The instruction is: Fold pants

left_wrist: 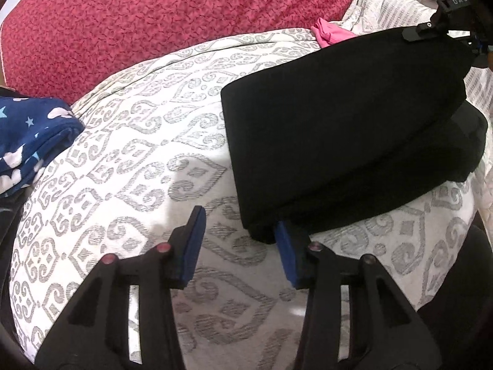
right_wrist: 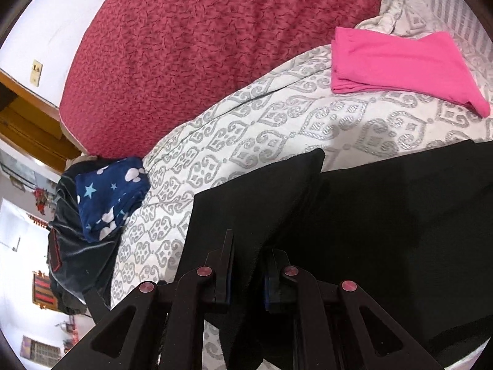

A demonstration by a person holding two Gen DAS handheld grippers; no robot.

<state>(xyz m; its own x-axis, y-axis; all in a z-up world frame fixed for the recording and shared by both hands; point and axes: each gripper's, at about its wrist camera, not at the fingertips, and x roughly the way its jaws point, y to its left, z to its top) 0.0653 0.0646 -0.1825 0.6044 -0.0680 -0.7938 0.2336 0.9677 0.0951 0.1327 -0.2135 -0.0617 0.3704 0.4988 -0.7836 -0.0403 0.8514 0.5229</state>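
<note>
Lying folded on the patterned bedspread (left_wrist: 129, 141), the black pants (left_wrist: 345, 123) occupy its right side. The left gripper (left_wrist: 240, 243) is wide open; its right pad appears to sit just under the pants' near corner. The right gripper (right_wrist: 249, 265) is nearly closed, pinching a raised fold of the pants (right_wrist: 255, 197).

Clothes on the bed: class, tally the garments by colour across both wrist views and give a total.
Black: 1, the black pants
Pink: 1, the folded pink garment
Navy with stars: 1, the navy star-print garment
Total: 3
</note>
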